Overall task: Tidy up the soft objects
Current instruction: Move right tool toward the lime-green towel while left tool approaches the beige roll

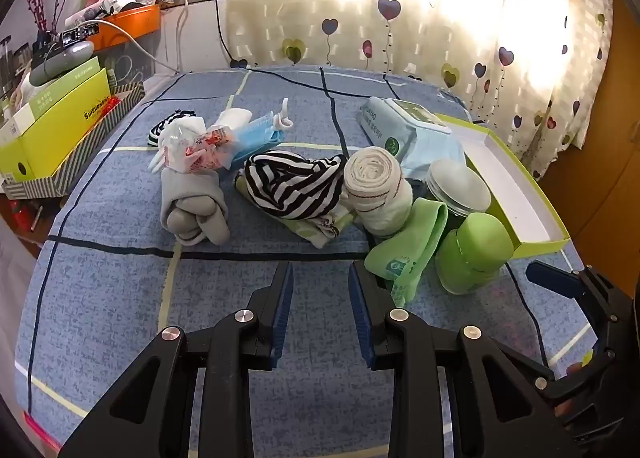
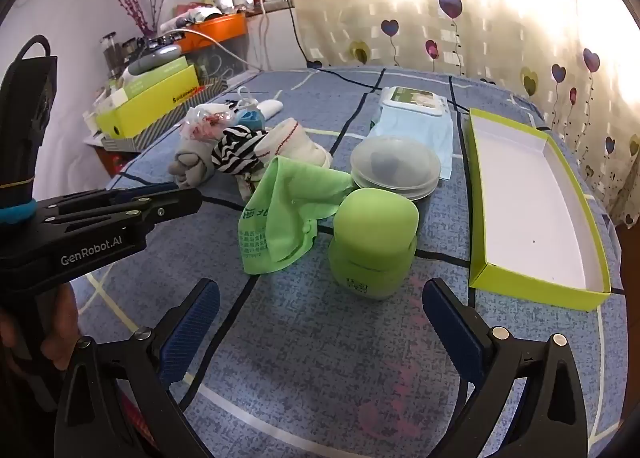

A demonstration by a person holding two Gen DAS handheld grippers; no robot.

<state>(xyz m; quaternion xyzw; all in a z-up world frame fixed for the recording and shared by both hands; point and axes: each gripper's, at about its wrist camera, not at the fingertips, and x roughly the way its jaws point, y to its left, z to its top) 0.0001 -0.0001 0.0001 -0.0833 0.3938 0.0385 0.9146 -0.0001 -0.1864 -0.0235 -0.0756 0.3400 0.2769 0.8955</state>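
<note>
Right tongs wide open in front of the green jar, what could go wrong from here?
1. The green jar touches the green cloth; closing the right tongs could drag both.
2. The clear lidded tub sits right behind the jar; a push forward may shove it.
3. The left tongs hover near the cloth's edge, so the two tools could collide.

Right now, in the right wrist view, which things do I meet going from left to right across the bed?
Grey rolled socks → striped cloth → green cloth → green jar → open yellow-green box.
</note>
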